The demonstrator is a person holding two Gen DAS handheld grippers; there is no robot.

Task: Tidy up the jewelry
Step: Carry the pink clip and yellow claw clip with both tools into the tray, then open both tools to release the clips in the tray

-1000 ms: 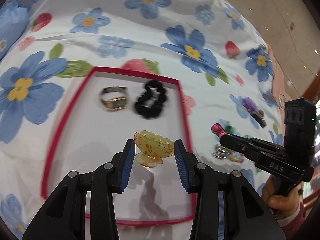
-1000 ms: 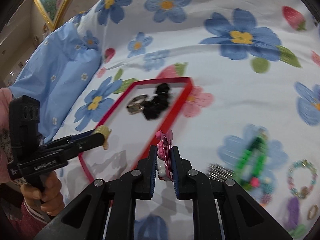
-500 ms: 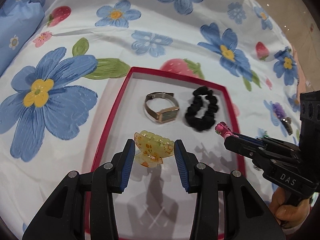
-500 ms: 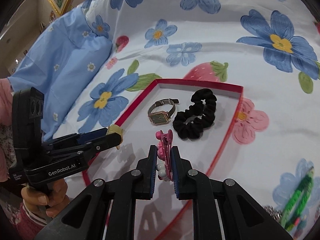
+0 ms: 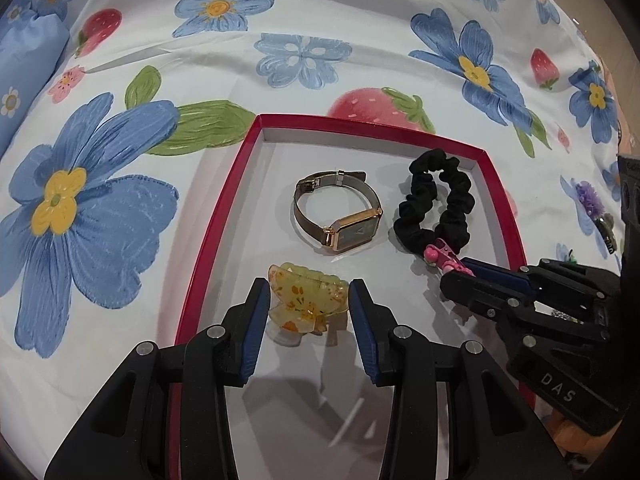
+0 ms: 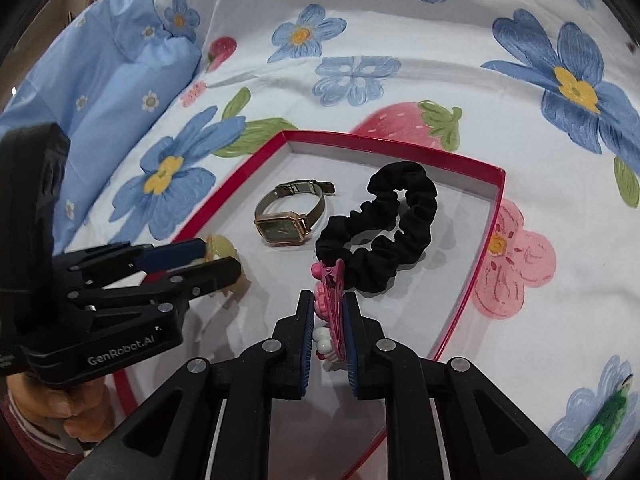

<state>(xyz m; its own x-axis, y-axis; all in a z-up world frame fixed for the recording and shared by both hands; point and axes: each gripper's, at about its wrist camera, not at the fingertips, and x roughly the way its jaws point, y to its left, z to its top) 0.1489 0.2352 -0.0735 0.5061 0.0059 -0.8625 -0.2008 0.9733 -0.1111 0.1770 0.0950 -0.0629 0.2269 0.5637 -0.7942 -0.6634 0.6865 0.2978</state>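
A red-rimmed tray [image 5: 224, 216] [image 6: 486, 248] lies on a flowered bedsheet. In it lie a gold watch [image 5: 340, 212] [image 6: 290, 216] and a black scrunchie [image 5: 436, 204] [image 6: 384, 232]. My left gripper [image 5: 310, 300] [image 6: 218, 254] is shut on a yellow claw clip [image 5: 304, 298] and holds it low over the tray's near left part. My right gripper [image 6: 327, 312] [image 5: 460, 268] is shut on a pink hair clip [image 6: 330, 292] [image 5: 440, 256] just in front of the scrunchie.
A light blue pillow [image 6: 92, 80] lies at the far left. A green beaded piece [image 6: 596, 436] lies on the sheet right of the tray. A purple item [image 5: 592, 200] lies on the sheet at the right in the left wrist view.
Both grippers have come over the tray and lower toward its floor, each still holding its clip. The right gripper's pink clip now reaches the scrunchie's near edge.
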